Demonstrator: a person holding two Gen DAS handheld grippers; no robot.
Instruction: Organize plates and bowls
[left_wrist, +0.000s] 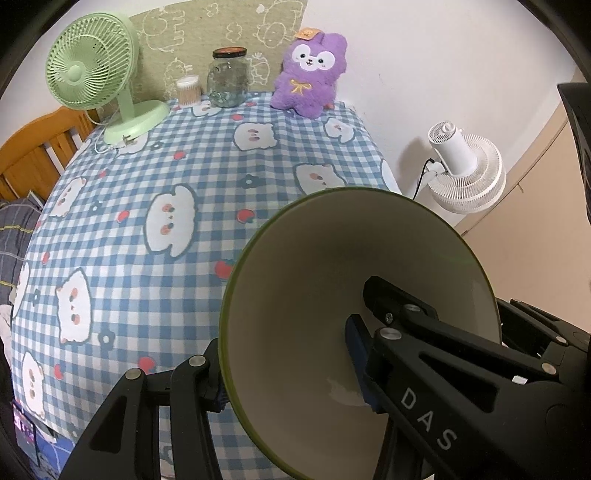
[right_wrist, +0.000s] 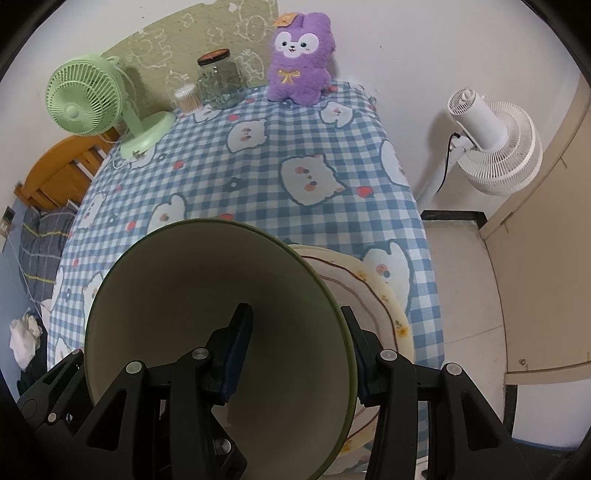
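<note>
Both claws pinching green bowl (right_wrist: 221, 314) rim — plate (right_wrist: 373, 299) half hidden behind it.

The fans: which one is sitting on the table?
The green desk fan stands on the checked tablecloth, at its far left corner. The white fan is off the table, beside its right edge by the wall.
</note>
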